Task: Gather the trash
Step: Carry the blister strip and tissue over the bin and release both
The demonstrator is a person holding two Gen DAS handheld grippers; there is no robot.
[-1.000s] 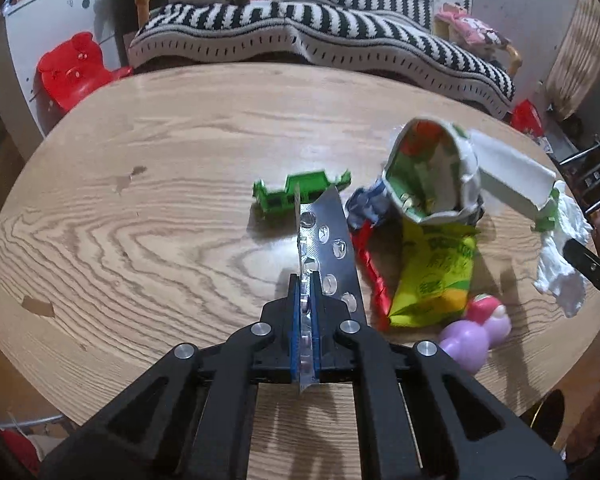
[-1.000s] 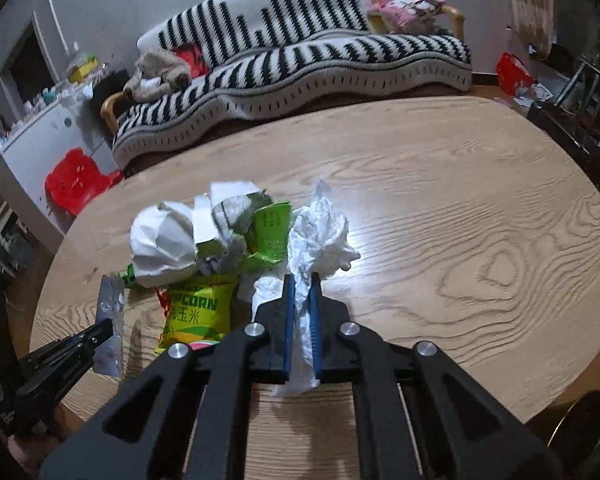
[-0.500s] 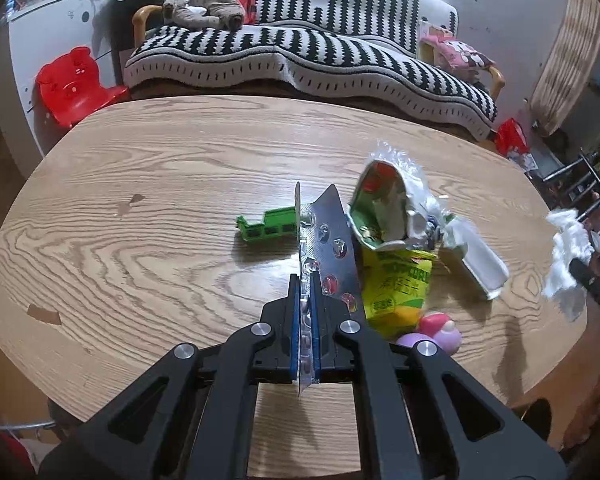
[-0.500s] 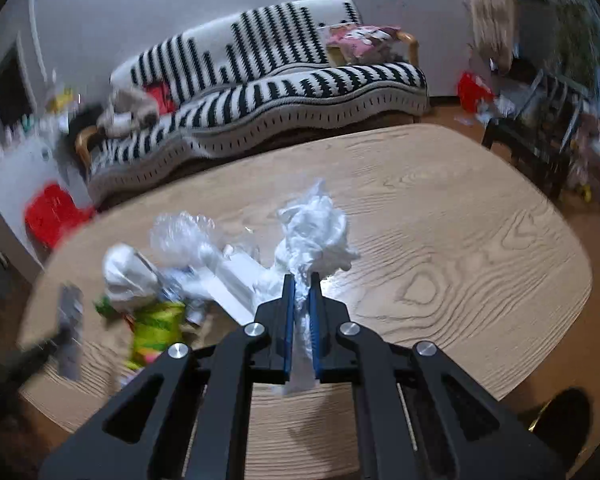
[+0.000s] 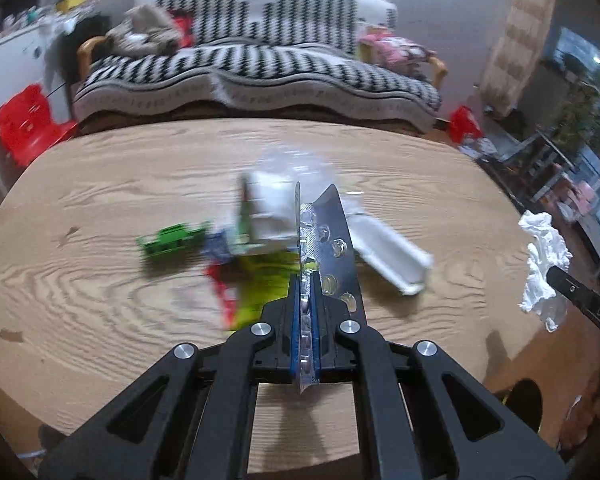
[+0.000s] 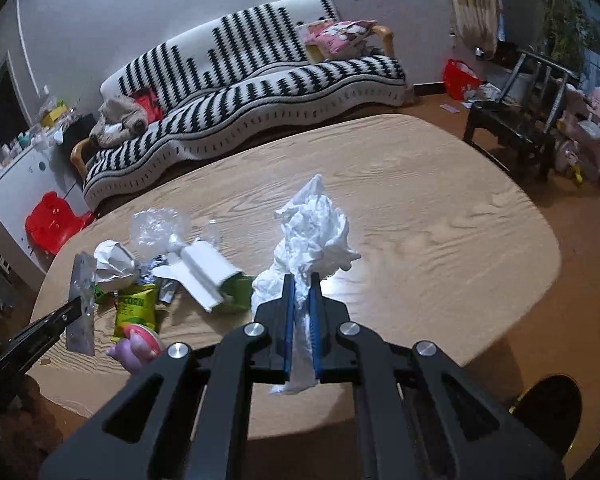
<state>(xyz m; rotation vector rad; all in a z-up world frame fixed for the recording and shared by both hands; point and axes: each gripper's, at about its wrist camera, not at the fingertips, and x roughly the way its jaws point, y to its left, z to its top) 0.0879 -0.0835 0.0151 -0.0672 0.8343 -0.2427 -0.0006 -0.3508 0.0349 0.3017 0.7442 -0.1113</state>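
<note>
Blister pack [image 5: 332, 248]: clamped in closed left gripper [image 5: 306, 292], above table [image 5: 100, 184]. Crumpled tissue [image 6: 312, 236]: pinched by closed right gripper [image 6: 300, 292]. Litter pile [image 6: 196, 268] at 10 o'clock; yellow wrapper [image 6: 136, 308] lettering unreadable. Bare tabletop at 2 o'clock.

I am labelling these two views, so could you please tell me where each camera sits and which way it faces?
Left wrist: on the left gripper, looking down across the oval wooden table toward the striped sofa; its fingers clamp a silver blister pack.
Right wrist: on the right gripper, facing likewise; its fingers clamp crumpled white tissue.
Shared: table, sofa, the trash pile, and each other's gripper and load.
</note>
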